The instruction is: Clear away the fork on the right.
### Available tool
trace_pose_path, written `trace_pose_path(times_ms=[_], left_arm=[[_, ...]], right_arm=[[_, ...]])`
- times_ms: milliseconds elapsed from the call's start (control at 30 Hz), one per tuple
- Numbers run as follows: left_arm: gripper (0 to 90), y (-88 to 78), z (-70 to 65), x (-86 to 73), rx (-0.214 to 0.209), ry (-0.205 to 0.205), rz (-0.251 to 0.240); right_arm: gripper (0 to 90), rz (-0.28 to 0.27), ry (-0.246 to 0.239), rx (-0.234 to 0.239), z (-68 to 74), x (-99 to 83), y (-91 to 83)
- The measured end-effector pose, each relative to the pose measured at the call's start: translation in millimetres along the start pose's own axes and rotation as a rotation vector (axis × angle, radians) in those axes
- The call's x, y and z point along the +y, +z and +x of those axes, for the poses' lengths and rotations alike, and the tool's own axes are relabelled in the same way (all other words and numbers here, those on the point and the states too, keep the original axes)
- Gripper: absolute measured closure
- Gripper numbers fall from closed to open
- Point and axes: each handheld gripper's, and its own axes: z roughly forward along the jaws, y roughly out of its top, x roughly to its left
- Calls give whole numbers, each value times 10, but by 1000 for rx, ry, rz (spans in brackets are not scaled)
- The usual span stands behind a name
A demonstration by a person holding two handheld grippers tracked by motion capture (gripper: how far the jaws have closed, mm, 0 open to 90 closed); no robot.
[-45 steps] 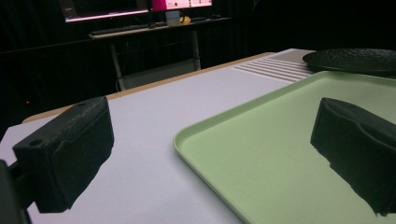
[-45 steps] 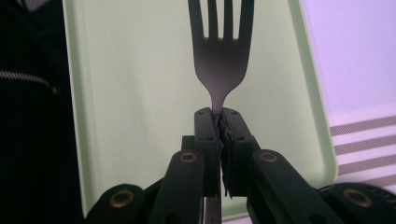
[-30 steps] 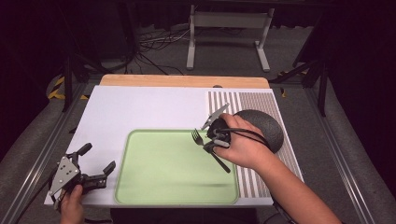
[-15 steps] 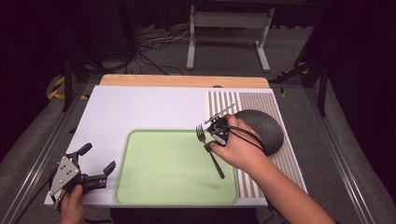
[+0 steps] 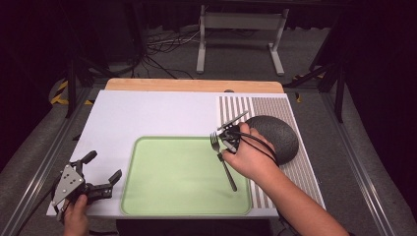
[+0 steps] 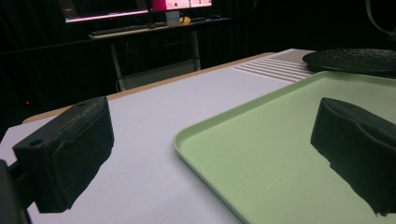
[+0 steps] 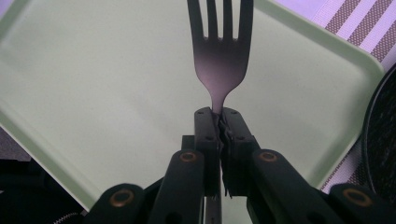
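The right gripper [image 7: 218, 116] has its jaws clamped on the neck of a dark fork [image 7: 219, 56], holding it over the right part of the green tray [image 5: 162, 196], beside the dark plate [image 5: 282, 135]. The left gripper [image 5: 101, 173] rests at the surface's near left corner, jaws wide apart and empty

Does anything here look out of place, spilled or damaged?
Nothing stands out. The right gripper is shut on the fork above the green tray; the dark plate lies flat, and I see no spill or damage.
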Motion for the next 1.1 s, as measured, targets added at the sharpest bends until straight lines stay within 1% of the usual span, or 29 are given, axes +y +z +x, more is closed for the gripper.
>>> trace_pose_path(times_ms=[33, 167, 267, 367, 433, 467, 500, 667, 733, 800, 833, 900, 1100], left_arm=[[1, 0, 0, 0, 0, 0, 0], [0, 2, -3, 0, -1, 0, 0], [1, 2, -3, 0, -1, -1, 1], [1, 3, -3, -1, -1, -1, 2], [1, 2, -3, 0, -1, -1, 1], [0, 2, -3, -1, 1, -2, 2], [1, 2, -2, 0, 0, -1, 1], [1, 8, -6, -3, -4, -2, 5], [0, 8, -7, -3, -3, -3, 5], [1, 6, -5, -3, -2, -2, 4], [1, 4, -2, -2, -2, 0, 4], [1, 2, 1, -2, -2, -1, 7], [1, 8, -9, -3, -6, -6, 4]], right_arm=[[859, 4, -3, 1, -5, -2, 6], [858, 27, 11, 1, -25, -24, 66], [858, 52, 28, -6, -57, -50, 129], [858, 71, 50, 1, -91, -68, 169], [858, 74, 52, -3, -103, -72, 182], [858, 80, 56, 2, -117, -75, 194], [858, 82, 62, -5, -129, -79, 209], [857, 96, 102, 3, -201, -97, 290], [857, 105, 101, 8, -223, -100, 315], [857, 103, 104, 15, -229, -103, 332], [857, 107, 104, 9, -243, -109, 351], [857, 110, 108, 12, -256, -118, 380], [856, 118, 136, 20, -289, -138, 464]])
